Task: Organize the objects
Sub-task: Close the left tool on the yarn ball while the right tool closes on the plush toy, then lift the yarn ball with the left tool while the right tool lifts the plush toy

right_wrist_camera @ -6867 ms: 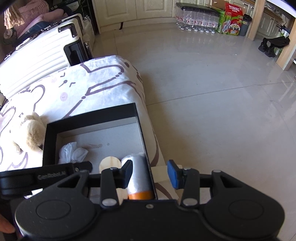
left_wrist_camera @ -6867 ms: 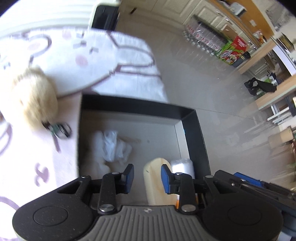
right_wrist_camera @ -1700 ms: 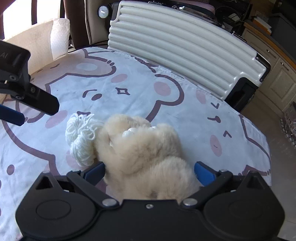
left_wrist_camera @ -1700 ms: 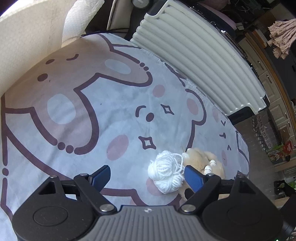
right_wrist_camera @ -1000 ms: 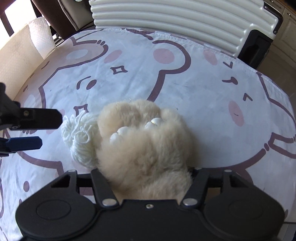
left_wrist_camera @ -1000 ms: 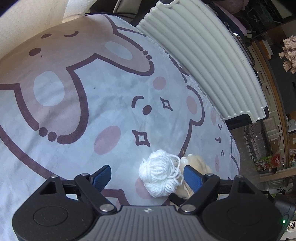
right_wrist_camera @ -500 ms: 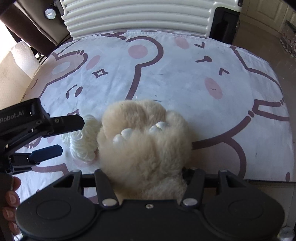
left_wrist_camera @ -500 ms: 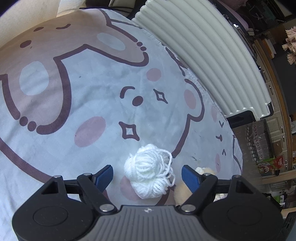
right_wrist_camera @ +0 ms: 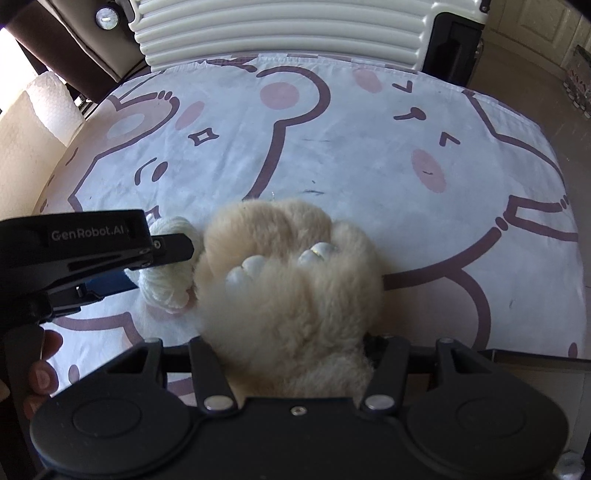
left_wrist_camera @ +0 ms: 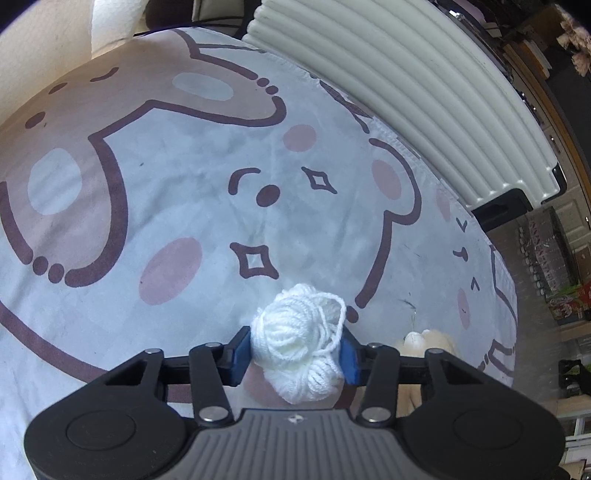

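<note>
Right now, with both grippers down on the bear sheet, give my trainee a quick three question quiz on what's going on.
1. True or false: the left gripper has its jaws closed on the yarn.
2. What does the right gripper hold: A) plush toy, B) bottle, C) box?
3. What ribbed white thing stands past the far edge of the sheet?

Key: 1 true, the pads press both sides of the yarn; the jaws have just been closing. 2 A, the plush toy. 3 the suitcase.
</note>
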Tool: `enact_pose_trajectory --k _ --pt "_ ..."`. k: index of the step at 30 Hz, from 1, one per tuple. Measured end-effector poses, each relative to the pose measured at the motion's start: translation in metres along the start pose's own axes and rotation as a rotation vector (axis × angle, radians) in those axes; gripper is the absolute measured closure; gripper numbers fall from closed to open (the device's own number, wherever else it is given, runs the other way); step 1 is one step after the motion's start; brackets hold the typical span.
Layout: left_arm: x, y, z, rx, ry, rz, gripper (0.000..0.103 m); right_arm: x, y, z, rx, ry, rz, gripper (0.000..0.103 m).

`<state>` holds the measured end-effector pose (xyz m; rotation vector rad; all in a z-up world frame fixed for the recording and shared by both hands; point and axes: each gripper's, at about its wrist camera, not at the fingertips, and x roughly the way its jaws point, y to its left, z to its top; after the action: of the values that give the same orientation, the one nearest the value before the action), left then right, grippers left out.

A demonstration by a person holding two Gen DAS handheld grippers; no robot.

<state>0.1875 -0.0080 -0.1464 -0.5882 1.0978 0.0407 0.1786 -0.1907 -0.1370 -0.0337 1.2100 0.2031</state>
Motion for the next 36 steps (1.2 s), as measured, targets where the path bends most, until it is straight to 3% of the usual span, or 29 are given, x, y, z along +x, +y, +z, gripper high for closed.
enact_pose_trajectory --k 8,25,36 --pt "-0.011 -0.001 -0.001 0.039 0.006 0.002 0.061 -0.008 0.008 -0.004 -0.023 -0.021 0.003 0.048" --pt "-0.098 -0.002 -0.003 0.231 -0.157 0.126 0.061 -0.067 0.021 -0.017 0.016 -0.165 -0.014 0.048" --pt "-0.137 -0.003 -0.024 0.358 -0.199 0.203 0.061 -0.106 0.030 -0.032 0.033 -0.248 -0.039 0.048"
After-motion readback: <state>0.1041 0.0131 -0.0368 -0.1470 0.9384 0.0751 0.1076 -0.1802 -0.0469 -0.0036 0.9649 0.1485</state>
